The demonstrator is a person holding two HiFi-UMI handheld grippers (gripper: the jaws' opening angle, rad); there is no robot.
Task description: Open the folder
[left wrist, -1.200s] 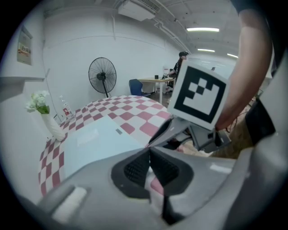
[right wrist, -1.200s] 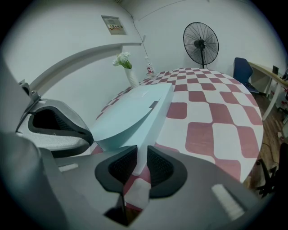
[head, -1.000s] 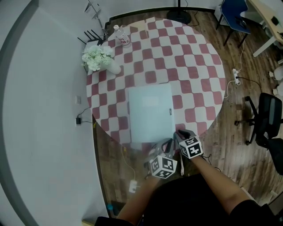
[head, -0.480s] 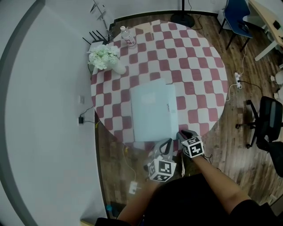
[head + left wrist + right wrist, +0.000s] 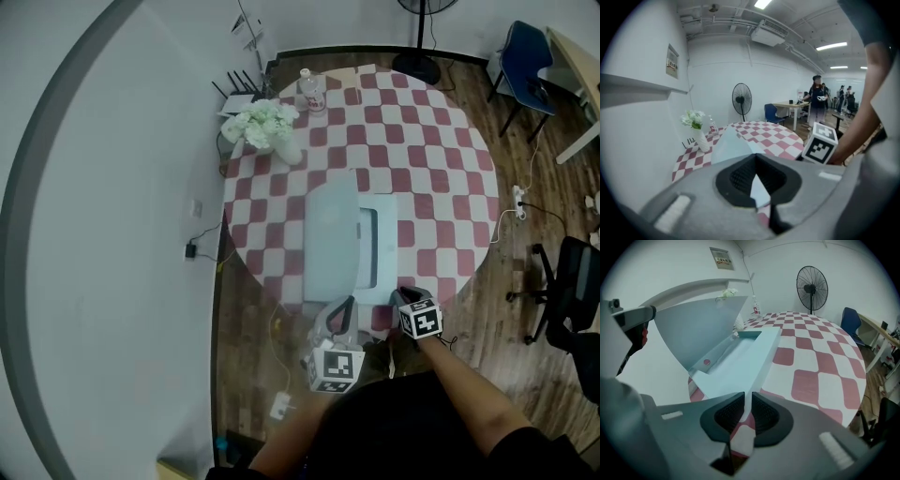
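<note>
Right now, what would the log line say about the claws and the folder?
folder: partly open | left claw: shut on raised cover | right claw: shut on bottom sheet

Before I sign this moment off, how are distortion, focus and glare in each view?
Head view: heavy fisheye bends the wall into an arc; folder and table evenly lit, no glare. Left gripper view: black round vignette, ceiling lights blown out, left gripper soft up close. Right gripper view: same vignette, folder and fan sharp.
</note>
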